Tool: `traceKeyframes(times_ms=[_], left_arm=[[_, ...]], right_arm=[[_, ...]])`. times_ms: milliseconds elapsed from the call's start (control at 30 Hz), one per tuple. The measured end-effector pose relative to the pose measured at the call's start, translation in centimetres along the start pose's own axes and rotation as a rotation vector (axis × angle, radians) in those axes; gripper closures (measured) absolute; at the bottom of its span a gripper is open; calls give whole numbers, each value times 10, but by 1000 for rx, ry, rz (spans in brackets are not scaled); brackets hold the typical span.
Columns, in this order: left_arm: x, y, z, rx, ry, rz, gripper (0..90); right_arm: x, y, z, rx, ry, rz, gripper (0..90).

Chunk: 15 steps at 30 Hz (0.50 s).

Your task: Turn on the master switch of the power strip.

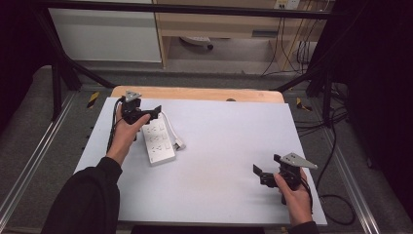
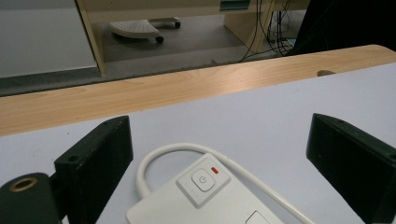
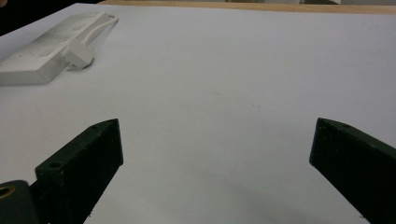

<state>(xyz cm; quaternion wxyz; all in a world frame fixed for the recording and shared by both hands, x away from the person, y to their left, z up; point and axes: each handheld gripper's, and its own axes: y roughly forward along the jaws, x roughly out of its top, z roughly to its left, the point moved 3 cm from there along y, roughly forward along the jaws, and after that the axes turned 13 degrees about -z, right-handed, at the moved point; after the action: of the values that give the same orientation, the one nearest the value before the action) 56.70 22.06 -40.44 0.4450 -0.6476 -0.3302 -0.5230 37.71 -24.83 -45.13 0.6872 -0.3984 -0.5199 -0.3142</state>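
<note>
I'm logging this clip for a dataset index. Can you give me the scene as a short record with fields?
surface: pale sheet over a wooden table
main object: white power strip, lying flat
switch: button with red light
cable: white cable looped at the switch end
plug: white plug beside the strip
left gripper: open, over the strip's switch end
right gripper: open, apart from the strip

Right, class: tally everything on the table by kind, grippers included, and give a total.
White power strip: 1
White plug on the strip's cable: 1
Black handheld grippers: 2, the left gripper and the right gripper, both with jaws open
Total: 4
</note>
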Motion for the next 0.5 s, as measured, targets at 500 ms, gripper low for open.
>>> traceKeyframes(times_ms=[500], left_arm=[[-6, 5, 4, 22, -10, 24, 77]], right_arm=[[0, 0, 0, 3, 0, 4, 32]])
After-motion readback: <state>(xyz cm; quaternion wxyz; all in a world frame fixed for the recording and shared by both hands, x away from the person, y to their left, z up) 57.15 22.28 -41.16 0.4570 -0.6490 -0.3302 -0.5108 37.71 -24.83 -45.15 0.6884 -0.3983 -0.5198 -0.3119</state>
